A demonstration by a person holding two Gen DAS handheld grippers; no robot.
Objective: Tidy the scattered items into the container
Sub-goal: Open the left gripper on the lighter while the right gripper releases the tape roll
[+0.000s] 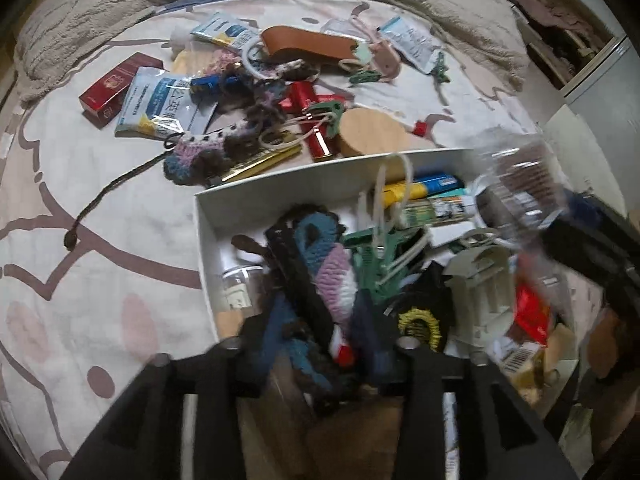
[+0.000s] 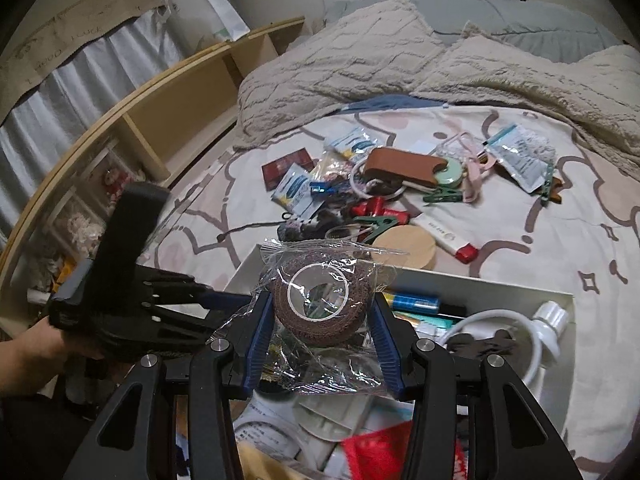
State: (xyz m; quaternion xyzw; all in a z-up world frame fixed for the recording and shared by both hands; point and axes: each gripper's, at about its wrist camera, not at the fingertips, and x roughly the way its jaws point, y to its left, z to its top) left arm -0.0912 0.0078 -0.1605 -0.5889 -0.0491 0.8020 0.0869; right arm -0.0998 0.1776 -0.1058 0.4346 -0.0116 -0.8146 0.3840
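The right tool point(image 2: 320, 320) is clamped on a bagged brown tape roll point(image 2: 319, 306) above the part-filled white rectangular box point(image 2: 560, 300); the left tool point(image 1: 320, 344) grips crocheted fabric point(image 1: 316, 280) there; many items remain on the bed point(image 2: 560, 208).

A brown tape roll point(image 2: 320, 312) sits in clear plastic. The container point(image 2: 568, 300) is white. The bed sheet point(image 2: 520, 248) is cream with mauve outlines. The blanket point(image 2: 360, 52) is beige.
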